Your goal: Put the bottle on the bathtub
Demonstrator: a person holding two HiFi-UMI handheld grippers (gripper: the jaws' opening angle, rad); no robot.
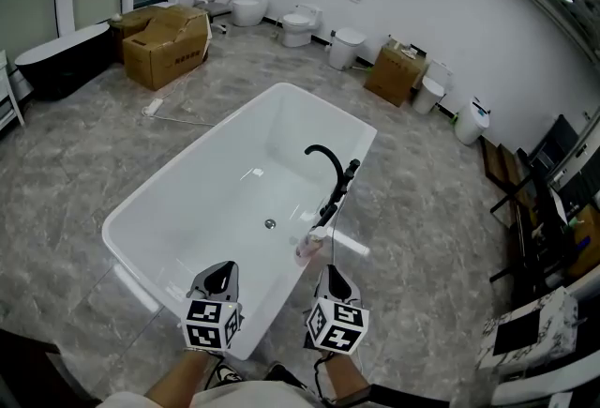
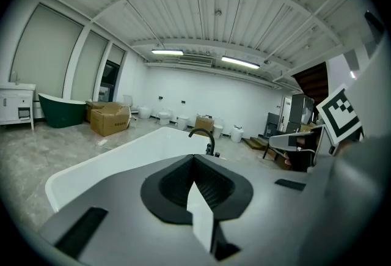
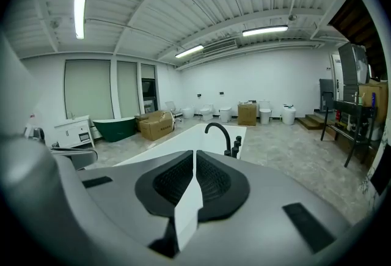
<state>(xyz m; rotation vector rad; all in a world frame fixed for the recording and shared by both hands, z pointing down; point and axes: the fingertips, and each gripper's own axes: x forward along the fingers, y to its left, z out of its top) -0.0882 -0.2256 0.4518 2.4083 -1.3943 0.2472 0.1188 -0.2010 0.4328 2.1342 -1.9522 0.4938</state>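
Note:
The white bathtub (image 1: 328,106) fills the middle of the head view, with a black arched faucet (image 1: 326,158) on its right rim. A small pinkish bottle (image 1: 306,249) with a white cap stands upright on that rim just in front of the faucet. My right gripper (image 1: 333,273) hovers close behind the bottle, apart from it, jaws shut and empty (image 3: 194,158). My left gripper (image 1: 222,270) hangs over the tub's near corner, also shut with nothing in it (image 2: 194,164). Both gripper views show the faucet (image 3: 221,133) and the tub (image 2: 110,161); the bottle is hidden in them.
Cardboard boxes (image 1: 169,45) and a dark freestanding tub (image 1: 61,59) stand at the far left. Toilets (image 1: 300,24) and another box (image 1: 396,70) line the back wall. Dark shelving (image 1: 534,200) runs along the right. Grey tiled floor surrounds the tub.

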